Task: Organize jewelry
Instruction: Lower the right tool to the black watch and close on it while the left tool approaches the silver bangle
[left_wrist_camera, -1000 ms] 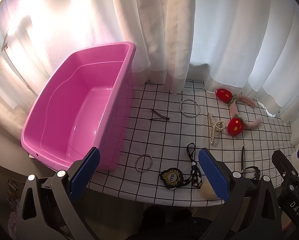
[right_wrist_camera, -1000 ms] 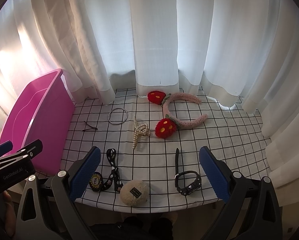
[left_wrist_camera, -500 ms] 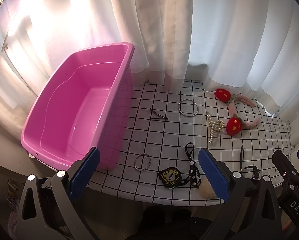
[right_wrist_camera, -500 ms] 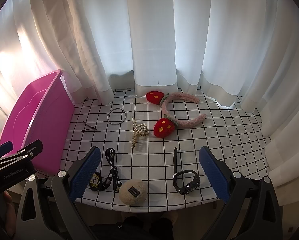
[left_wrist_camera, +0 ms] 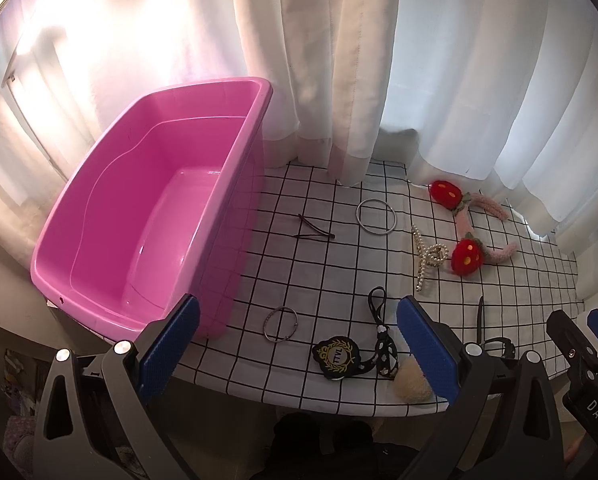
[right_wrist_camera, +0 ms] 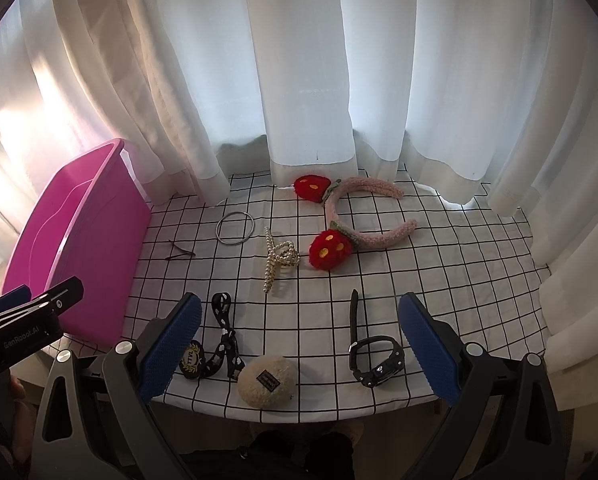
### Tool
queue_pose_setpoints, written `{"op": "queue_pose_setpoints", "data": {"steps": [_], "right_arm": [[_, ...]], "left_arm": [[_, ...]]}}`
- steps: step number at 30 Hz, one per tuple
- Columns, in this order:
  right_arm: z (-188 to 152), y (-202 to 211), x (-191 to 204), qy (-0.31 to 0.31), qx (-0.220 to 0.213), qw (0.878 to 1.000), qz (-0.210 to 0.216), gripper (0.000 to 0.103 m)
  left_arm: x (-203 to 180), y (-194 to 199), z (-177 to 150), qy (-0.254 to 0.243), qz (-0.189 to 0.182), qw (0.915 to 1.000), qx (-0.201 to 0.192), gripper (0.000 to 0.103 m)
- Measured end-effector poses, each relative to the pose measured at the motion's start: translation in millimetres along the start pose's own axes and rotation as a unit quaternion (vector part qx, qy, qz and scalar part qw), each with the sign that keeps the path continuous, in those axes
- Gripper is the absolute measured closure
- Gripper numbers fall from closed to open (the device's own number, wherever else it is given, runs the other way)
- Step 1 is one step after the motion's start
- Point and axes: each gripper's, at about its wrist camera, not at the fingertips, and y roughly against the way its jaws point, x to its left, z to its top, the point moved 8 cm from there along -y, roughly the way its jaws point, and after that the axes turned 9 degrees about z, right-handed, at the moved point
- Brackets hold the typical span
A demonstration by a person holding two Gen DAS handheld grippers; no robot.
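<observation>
Both grippers hover off the table's near edge, jaws wide apart, nothing held. Left gripper (left_wrist_camera: pixel 299 344): small silver wire ring (left_wrist_camera: pixel 281 325) lies just ahead between its fingers, flat; empty pink plastic tub (left_wrist_camera: pixel 235 168) stands left. Right gripper (right_wrist_camera: pixel 299 344) faces black wristwatch (right_wrist_camera: pixel 373 362), strap pointing away.

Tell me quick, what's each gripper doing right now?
Left gripper: open, holding nothing.
Right gripper: open, holding nothing.

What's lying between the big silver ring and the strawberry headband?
A pearl hair claw lies between the ring and the headband, clearest in the right wrist view.
</observation>
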Motion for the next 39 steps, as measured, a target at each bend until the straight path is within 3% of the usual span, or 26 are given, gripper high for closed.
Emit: {"op": "queue_pose_setpoints", "data": {"steps": [4, 11, 18, 27, 35, 39], "right_arm": [[-9, -8, -16, -0.004, 0.007, 1.0, 0.002, 0.009], [-35, -29, -71, -0.041, 0.031, 0.999, -0.005, 0.009], [-73, -75, -113, -0.041, 0.1, 0.994, -0.021, 0.009], [-93, -116, -115, -0.01, 0.143, 0.99, -0.007, 0.009], [-101, -136, -120, -0.015, 0.162, 0.987, -0.01, 0.009], [-103, -141, -123, -0.017, 0.164, 0.986, -0.013, 0.009]], "left_arm": [[8, -18, -11, 0.015, -0.002, 0.9998, 0.011, 0.006], [-9, -48, -44, -0.008, -0.02, 0.9992, 0.034, 0.006], [-31, -92, -78, -0.021, -0.036, 0.9961, 0.078, 0.006], [-14, -126, -101, 0.032, -0.034, 0.992, 0.117, 0.006], [-4, -158, -97, 0.029, 0.002, 0.9939, 0.106, 0.006], [0, -180, -95, 0.049, 0.004, 0.9914, 0.121, 0.006]]}}
